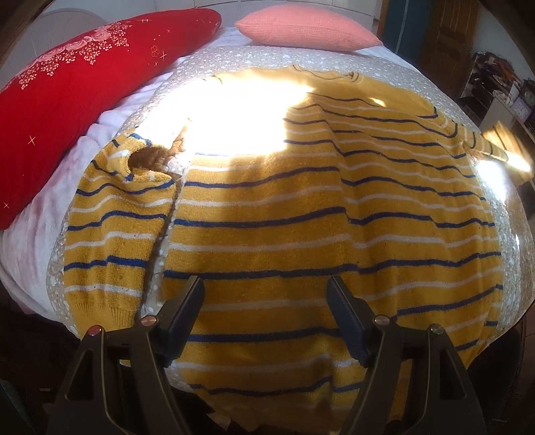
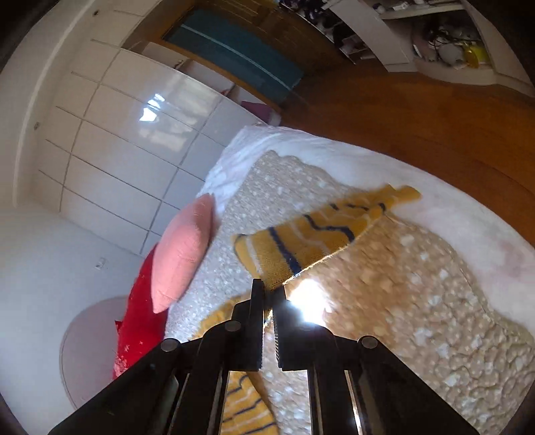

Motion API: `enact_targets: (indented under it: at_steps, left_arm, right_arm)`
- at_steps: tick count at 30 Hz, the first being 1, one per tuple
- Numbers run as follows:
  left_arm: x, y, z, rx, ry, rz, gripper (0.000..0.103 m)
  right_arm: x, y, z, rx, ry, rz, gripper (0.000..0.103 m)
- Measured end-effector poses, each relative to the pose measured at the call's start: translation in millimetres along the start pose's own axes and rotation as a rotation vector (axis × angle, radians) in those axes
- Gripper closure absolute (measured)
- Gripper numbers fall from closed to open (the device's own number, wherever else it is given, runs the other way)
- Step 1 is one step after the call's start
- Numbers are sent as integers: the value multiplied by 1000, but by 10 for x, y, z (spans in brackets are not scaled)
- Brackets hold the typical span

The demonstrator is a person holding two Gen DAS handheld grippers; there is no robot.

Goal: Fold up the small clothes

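A yellow sweater [image 1: 267, 214] with blue and white stripes lies spread flat on the bed. Its left sleeve [image 1: 113, 214] is folded down along the body. My left gripper [image 1: 265, 291] hovers open over the sweater's lower hem and holds nothing. In the right wrist view my right gripper [image 2: 269, 291] is shut on the sweater's right sleeve [image 2: 311, 234] and holds it lifted off the bed, with the cuff hanging out ahead of the fingertips. Part of the sweater's body [image 2: 240, 401] shows below the gripper.
The sweater lies on a beige spotted blanket [image 2: 401, 301] over a white bedspread [image 2: 485, 241]. A red pillow [image 1: 67, 93] and a pink pillow [image 1: 307, 26] lie at the head of the bed. White wardrobe doors [image 2: 133, 134], wooden floor [image 2: 434, 117] and shelves [image 1: 495, 87] surround it.
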State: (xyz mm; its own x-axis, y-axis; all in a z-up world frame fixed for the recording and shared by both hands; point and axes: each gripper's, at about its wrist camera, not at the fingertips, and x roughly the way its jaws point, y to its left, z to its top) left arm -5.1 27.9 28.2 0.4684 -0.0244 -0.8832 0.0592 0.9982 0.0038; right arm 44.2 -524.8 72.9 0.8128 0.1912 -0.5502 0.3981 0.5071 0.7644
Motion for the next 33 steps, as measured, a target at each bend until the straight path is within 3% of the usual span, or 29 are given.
enact_targets:
  at_steps: [4, 6, 8, 10, 12, 15, 18, 20, 22, 23, 28, 33]
  left_arm:
    - [-32, -74, -5, 24, -9, 10, 29]
    - [-35, -76, -11, 24, -9, 14, 28]
    - [-21, -66, -13, 20, -3, 15, 28]
    - [-2, -73, -20, 21, 3, 19, 28]
    - [11, -91, -32, 25, 3, 26, 28]
    - [20, -108, -46, 18, 3, 33, 28]
    - [4, -95, -66, 11, 4, 34, 28]
    - [-21, -56, -69, 2, 5, 32, 28]
    - [-77, 34, -52, -21, -6, 26, 28]
    - [-109, 89, -35, -34, -14, 23, 28]
    - [-253, 486, 26, -123, -70, -14, 27]
    - [-291, 857, -16, -212, -91, -58, 27]
  right_arm:
    - [131, -868, -317, 223, 77, 28, 97]
    - [95, -1042, -394, 256, 52, 35, 96]
    - [-21, -1084, -396, 251, 10, 50, 95]
    - [-89, -1065, -318, 228, -23, 30, 87]
    - [-99, -994, -198, 194, -49, 1, 69]
    - [34, -857, 29, 127, -65, -33, 52]
    - [375, -785, 207, 72, -36, -92, 51]
    - [461, -701, 265, 35, -53, -144, 52]
    - [470, -587, 354, -2, -32, -204, 89]
    - [419, -533, 394, -16, -37, -228, 97]
    - [-152, 93, 628, -112, -185, -226, 97]
    - [-141, 1301, 282, -356, -139, -115, 97]
